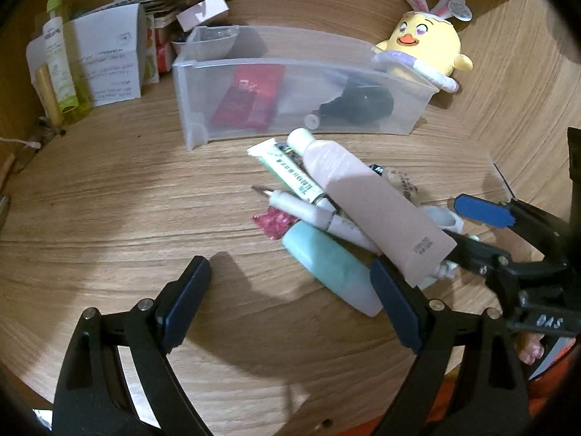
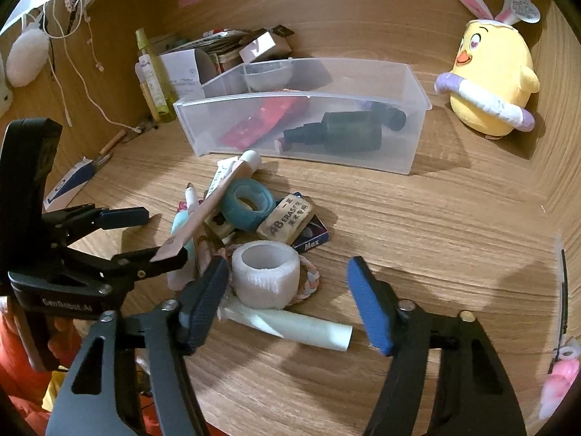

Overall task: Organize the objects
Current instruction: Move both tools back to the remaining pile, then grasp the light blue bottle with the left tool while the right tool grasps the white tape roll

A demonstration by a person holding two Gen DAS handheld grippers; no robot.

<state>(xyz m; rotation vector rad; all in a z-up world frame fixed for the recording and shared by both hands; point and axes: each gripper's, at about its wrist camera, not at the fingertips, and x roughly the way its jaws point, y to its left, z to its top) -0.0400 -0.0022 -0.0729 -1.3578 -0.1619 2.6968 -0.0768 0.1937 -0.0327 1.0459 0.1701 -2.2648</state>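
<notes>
Both tongs stand wide open with nothing between their jaws: the left gripper (image 1: 290,301) hangs over the near edge of a pile of small things on the wooden table (image 1: 127,218), and the right gripper (image 2: 287,301) straddles a white tape roll (image 2: 267,278) at the pile's front. A pink tube (image 1: 366,200) lies slanted across the top of the pile, its flat end resting on one finger of the right gripper, above a pale green bottle (image 1: 330,269), a pen (image 1: 308,212), a blue tape ring (image 2: 248,205) and an eraser (image 2: 288,221). Just behind the pile sits a clear plastic bin (image 1: 232,72) holding a red packet (image 1: 250,94) and a dark bottle (image 1: 359,103), with a yellow chick plush (image 1: 425,51) at its far right corner
</notes>
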